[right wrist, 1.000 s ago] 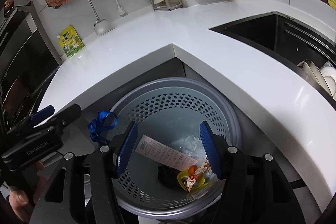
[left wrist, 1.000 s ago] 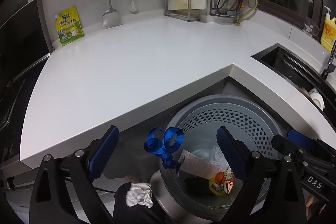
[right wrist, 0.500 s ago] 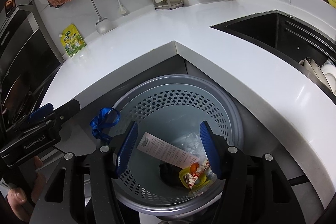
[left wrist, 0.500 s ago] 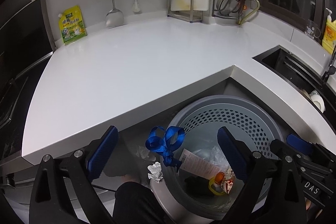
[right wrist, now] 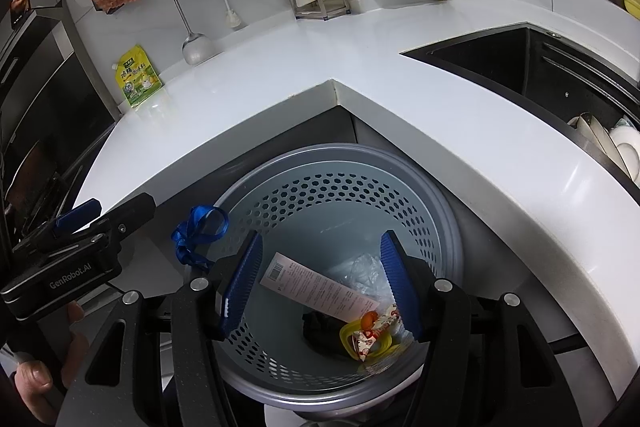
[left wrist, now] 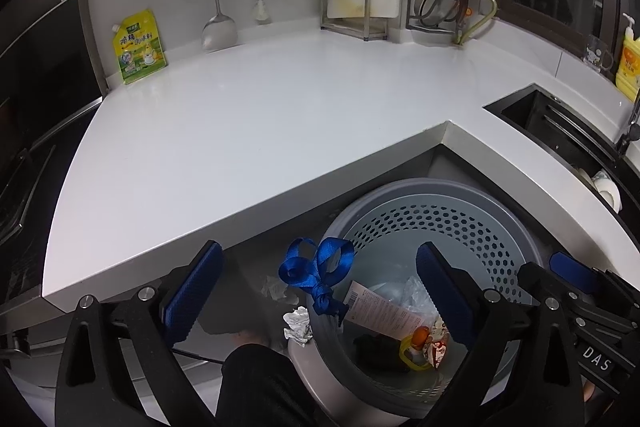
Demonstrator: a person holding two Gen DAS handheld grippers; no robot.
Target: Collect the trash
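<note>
Your left hand-held gripper [right wrist: 60, 259] carries the brand "GenRobot.AI" in pale letters along its dark body, as the right wrist view shows it. On your right hand-held gripper [left wrist: 592, 355], seen from the left wrist, you can read "DAS" — the rest of the word runs out of frame. The yellow-green pouch [left wrist: 138, 47] standing on the surface against the wall bears large Chinese characters, too small to make out. The paper label [right wrist: 316, 285] in the bin shows a barcode — its print is unreadable.
</note>
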